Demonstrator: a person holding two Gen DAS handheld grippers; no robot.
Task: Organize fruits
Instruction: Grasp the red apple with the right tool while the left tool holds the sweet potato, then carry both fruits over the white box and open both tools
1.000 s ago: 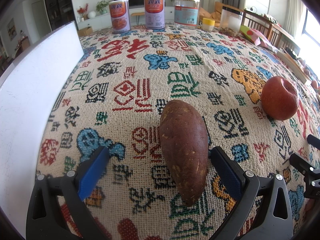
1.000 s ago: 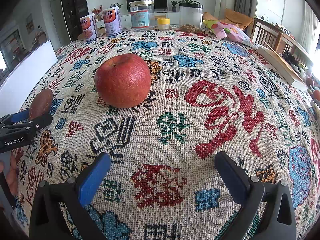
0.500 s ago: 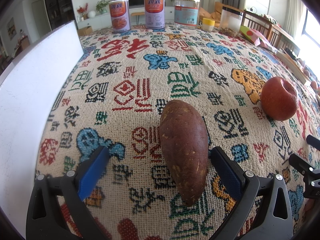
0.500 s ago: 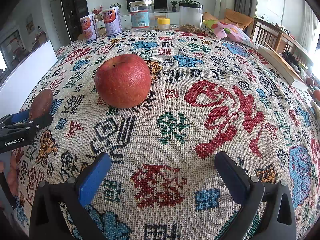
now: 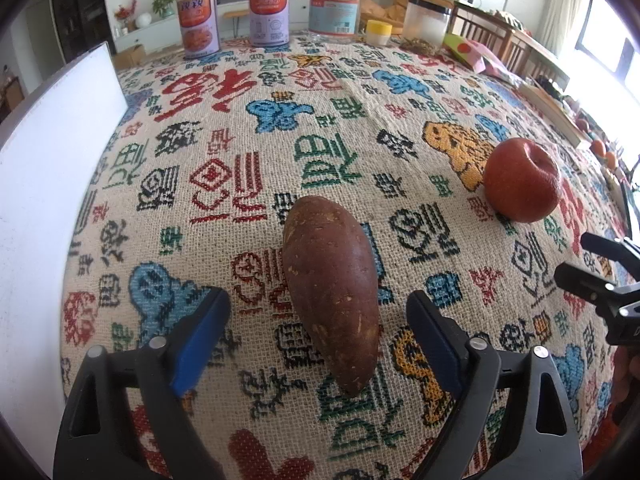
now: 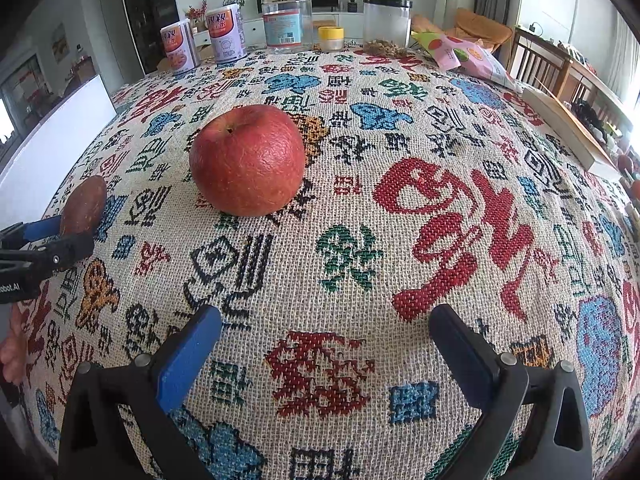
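A brown sweet potato (image 5: 332, 292) lies lengthwise on the patterned tablecloth (image 5: 320, 120). My left gripper (image 5: 316, 304) straddles its near half. The jaws are closing, with a gap still showing between each blue pad (image 5: 200, 336) and the skin. To the right sits a red apple (image 5: 522, 180), and my right gripper (image 5: 600, 280) pokes in at that edge. In the right wrist view the apple (image 6: 248, 160) rests ahead and to the left of my right gripper (image 6: 326, 320), which is open over bare cloth. The sweet potato (image 6: 84, 210) and left gripper (image 6: 40, 248) show at the left edge.
A white board (image 5: 40, 200) stands along the table's left side. At the far edge stand two cans (image 5: 198, 24), a clear jar (image 5: 334, 10), a small yellow-lidded pot (image 5: 378, 32) and a black-lidded container (image 5: 426, 24). A snack bag (image 6: 464, 54) and a book (image 6: 568, 128) lie far right.
The left gripper's fingers have drawn closer together on either side of the sweet potato. The right gripper, the apple and the sweet potato have stayed put.
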